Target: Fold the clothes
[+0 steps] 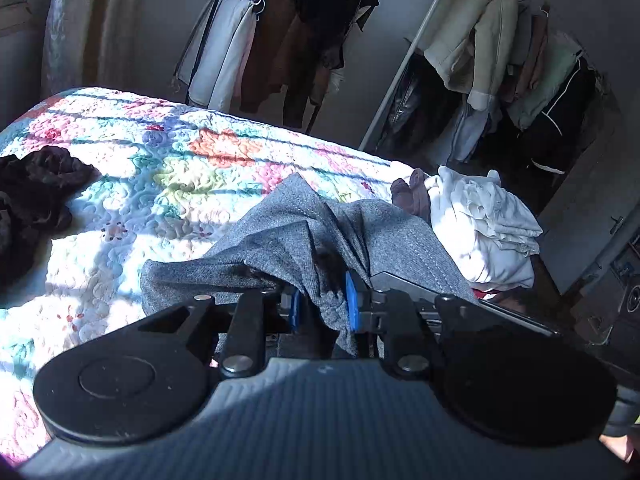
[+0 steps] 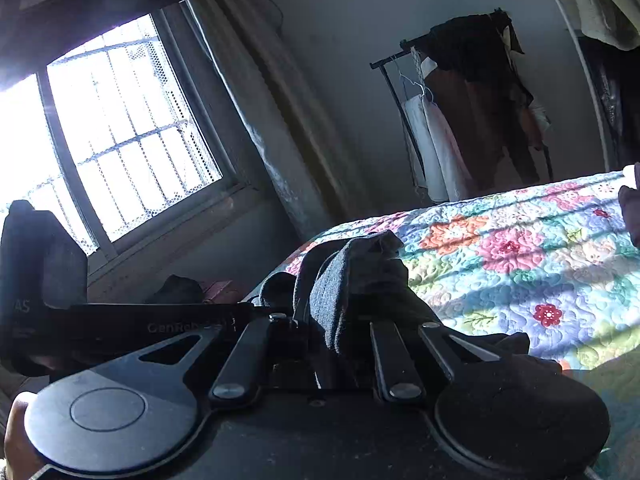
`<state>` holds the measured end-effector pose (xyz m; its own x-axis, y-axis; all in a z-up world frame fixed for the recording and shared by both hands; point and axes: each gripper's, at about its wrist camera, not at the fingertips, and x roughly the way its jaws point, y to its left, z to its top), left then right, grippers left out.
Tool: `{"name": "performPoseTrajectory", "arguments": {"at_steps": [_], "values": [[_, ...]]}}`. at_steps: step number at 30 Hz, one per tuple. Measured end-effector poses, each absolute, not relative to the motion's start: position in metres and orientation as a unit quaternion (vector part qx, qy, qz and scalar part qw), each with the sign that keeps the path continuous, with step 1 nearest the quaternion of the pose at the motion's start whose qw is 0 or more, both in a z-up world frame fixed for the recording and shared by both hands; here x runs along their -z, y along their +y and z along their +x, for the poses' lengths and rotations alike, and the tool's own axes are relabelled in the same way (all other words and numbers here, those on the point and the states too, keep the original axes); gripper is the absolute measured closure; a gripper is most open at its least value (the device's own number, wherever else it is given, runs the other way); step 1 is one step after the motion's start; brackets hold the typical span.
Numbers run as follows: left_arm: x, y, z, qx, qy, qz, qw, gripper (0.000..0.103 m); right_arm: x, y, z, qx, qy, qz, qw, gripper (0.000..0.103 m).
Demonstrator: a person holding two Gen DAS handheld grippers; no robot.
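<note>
A grey knit garment [image 1: 280, 236] is bunched over the near edge of the bed with its floral quilt [image 1: 160, 168]. My left gripper [image 1: 322, 308] is shut on a fold of it, the blue pads pinching the cloth. In the right wrist view my right gripper [image 2: 332, 320] is shut on another bunched part of the grey garment [image 2: 352, 276], held above the quilt's [image 2: 520, 260] left edge. The fingertips are hidden by the cloth.
A dark crumpled garment [image 1: 32, 196] lies on the quilt at left. A pile of white folded clothes [image 1: 484, 224] sits at the bed's right edge. Clothes racks [image 1: 288, 40] stand behind the bed. A barred window [image 2: 112, 132] and curtain are at the left.
</note>
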<state>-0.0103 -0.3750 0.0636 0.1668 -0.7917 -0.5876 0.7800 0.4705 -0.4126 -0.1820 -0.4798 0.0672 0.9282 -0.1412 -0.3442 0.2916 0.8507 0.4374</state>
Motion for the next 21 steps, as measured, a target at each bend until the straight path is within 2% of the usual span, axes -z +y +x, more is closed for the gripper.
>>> {"name": "performPoseTrajectory", "arguments": {"at_steps": [2, 3, 7, 8, 9, 10, 11, 13, 16, 17, 19, 21], "values": [[-0.028, -0.389, 0.004, 0.501, 0.433, 0.005, 0.750, 0.086, -0.036, -0.491, -0.165, 0.139, 0.197, 0.270, 0.932, 0.087], [-0.011, -0.393, 0.007, 0.491, 0.445, 0.020, 0.749, 0.090, -0.022, -0.494, -0.156, 0.146, 0.223, 0.270, 0.925, 0.087], [0.014, -0.378, 0.006, 0.499, 0.417, 0.041, 0.758, 0.086, 0.011, -0.496, -0.146, 0.136, 0.264, 0.260, 0.919, 0.086], [0.018, -0.373, 0.012, 0.492, 0.429, 0.039, 0.757, 0.083, 0.015, -0.498, -0.147, 0.137, 0.267, 0.263, 0.917, 0.085], [0.022, -0.368, 0.019, 0.483, 0.444, 0.036, 0.754, 0.070, 0.019, -0.501, -0.148, 0.146, 0.273, 0.267, 0.912, 0.076], [0.025, -0.364, 0.026, 0.476, 0.457, 0.032, 0.751, 0.062, 0.022, -0.505, -0.149, 0.159, 0.283, 0.271, 0.906, 0.065], [0.027, -0.360, 0.034, 0.468, 0.468, 0.028, 0.749, 0.053, 0.026, -0.510, -0.150, 0.176, 0.297, 0.274, 0.898, 0.060], [0.029, -0.352, 0.046, 0.458, 0.484, 0.019, 0.746, 0.052, 0.031, -0.521, -0.153, 0.202, 0.321, 0.280, 0.882, 0.058], [0.029, -0.341, 0.054, 0.443, 0.506, -0.001, 0.740, 0.045, 0.034, -0.530, -0.166, 0.227, 0.334, 0.275, 0.873, 0.058], [0.029, -0.340, 0.054, 0.444, 0.513, -0.004, 0.735, 0.044, 0.035, -0.532, -0.171, 0.240, 0.340, 0.264, 0.870, 0.060], [0.029, -0.340, 0.052, 0.447, 0.517, -0.003, 0.730, 0.044, 0.039, -0.534, -0.175, 0.256, 0.358, 0.231, 0.868, 0.089], [0.030, -0.342, 0.047, 0.449, 0.511, 0.005, 0.732, 0.044, 0.040, -0.531, -0.178, 0.264, 0.374, 0.199, 0.867, 0.092]]}}
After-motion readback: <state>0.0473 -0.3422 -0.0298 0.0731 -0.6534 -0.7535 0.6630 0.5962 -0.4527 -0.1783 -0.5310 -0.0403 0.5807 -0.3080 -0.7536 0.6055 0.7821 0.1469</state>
